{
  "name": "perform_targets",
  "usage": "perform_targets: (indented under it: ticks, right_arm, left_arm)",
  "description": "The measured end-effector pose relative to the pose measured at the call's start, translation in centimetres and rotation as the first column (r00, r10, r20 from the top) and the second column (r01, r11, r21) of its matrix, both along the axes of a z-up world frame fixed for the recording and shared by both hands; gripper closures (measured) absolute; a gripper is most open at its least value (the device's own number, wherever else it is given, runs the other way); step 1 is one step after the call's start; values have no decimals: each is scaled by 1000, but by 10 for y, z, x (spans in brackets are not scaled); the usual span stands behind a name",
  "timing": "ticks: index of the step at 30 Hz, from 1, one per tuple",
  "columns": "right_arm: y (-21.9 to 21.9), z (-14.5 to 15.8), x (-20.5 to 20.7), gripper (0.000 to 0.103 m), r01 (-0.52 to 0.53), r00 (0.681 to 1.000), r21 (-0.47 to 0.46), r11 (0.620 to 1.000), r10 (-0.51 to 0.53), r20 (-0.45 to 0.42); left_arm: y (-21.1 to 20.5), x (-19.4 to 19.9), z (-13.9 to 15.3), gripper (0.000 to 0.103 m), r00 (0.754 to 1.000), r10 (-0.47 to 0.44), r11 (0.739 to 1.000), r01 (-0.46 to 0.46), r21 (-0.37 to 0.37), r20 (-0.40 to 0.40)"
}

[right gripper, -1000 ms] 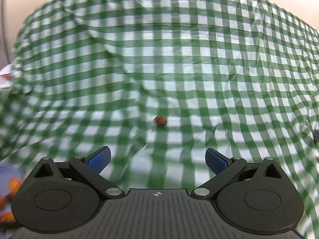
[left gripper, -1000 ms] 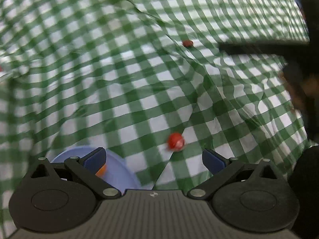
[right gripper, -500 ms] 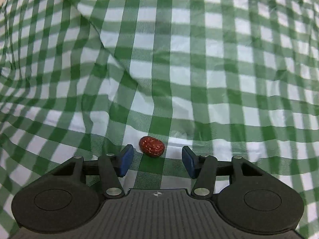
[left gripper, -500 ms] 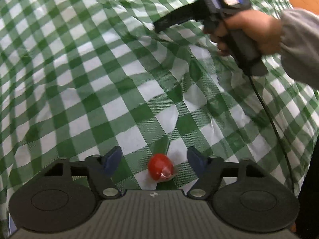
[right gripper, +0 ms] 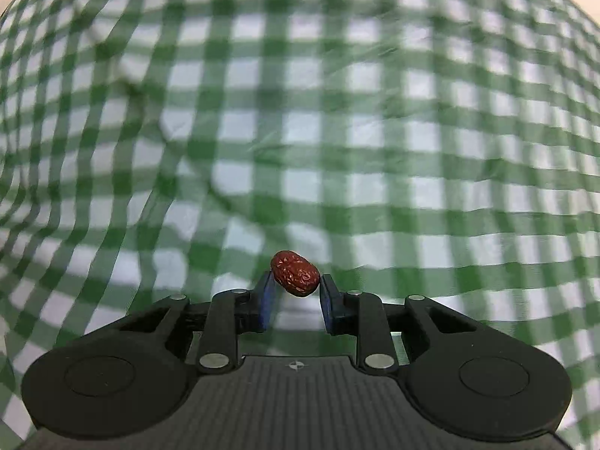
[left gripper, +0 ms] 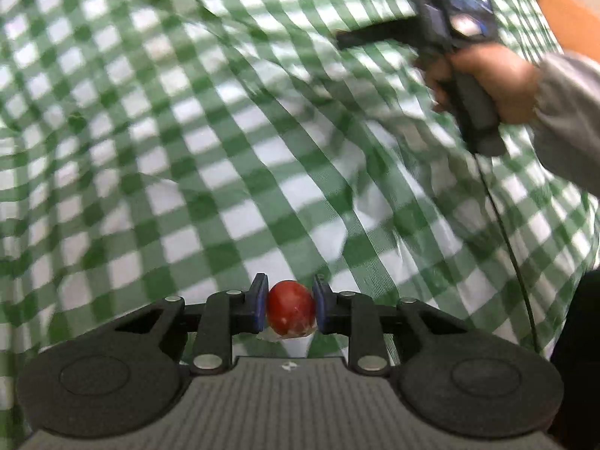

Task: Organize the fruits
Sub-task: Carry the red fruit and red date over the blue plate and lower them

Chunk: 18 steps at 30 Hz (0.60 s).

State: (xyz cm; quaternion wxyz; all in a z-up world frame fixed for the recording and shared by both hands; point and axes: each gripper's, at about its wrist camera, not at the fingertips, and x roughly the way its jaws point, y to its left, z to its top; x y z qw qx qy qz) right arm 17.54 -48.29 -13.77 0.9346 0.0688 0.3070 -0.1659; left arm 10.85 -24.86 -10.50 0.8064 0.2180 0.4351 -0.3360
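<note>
my left gripper (left gripper: 289,307) has just been closing, and now its blue pads (left gripper: 258,302) are clamped on the small, smooth, round red fruit (left gripper: 291,308), one pad pressed to each flank. the fruit sits deep between the fingers, right in front of the black body of the tool, with a scrap of clear wrap showing under it. everything here plays out over the wrinkled green-and-white checked tablecloth (left gripper: 210,157), so that is my landmark. the red fruit is at the near edge of the cloth as my left camera sees it, and i cannot tell whether it rests on the weave or is clear of it.

over on the other side, my right gripper (right gripper: 295,285) has been closing too, and it has pinched the dark red, wrinkled, oval dried fruit (right gripper: 295,273). this one is caught only at the very tips: the left pad (right gripper: 267,294) meets its lower left, the right pad touches its right end, and most of the fruit pokes out beyond the fingers, tilted. the checked cloth behind it is blurred, folds running across.

from the left camera, far across the cloth towards its upper right, my right hand (left gripper: 491,82) is wrapped round the grey handle of that second tool, a grey sleeve (left gripper: 570,112) at the wrist and a thin black cable (left gripper: 502,217) trailing down over the checks.
</note>
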Motion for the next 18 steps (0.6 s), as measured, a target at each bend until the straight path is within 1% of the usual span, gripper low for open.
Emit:
perform_targets:
  ticks: [3,7,10,13,18]
  right_arm:
    - [5,32,-29,76,10,1000,-29,1000,-9,30]
    - [33,75,-81,76,-31,998,-13,999,32,53]
    - [74,101,-125,76,-92,994,16,996,91,63]
    - [121,120,-166,76,-155,986,60,986,151,75]
    - [202,145,-225,76,-274,961,159,949,262,94]
  left_arm:
    - [17,0,26,75,998,59,998,-58,-23,30]
    - [50,-7,57,75,988,144,989,-142,-39,47]
    - [80,-25,75,75,980,197,980,-194,-51,41]
    - [111,-47,86,75,969,244,969,-242,-51,39]
    - [163,-87,99,75,946,324,945,-323,-50,17]
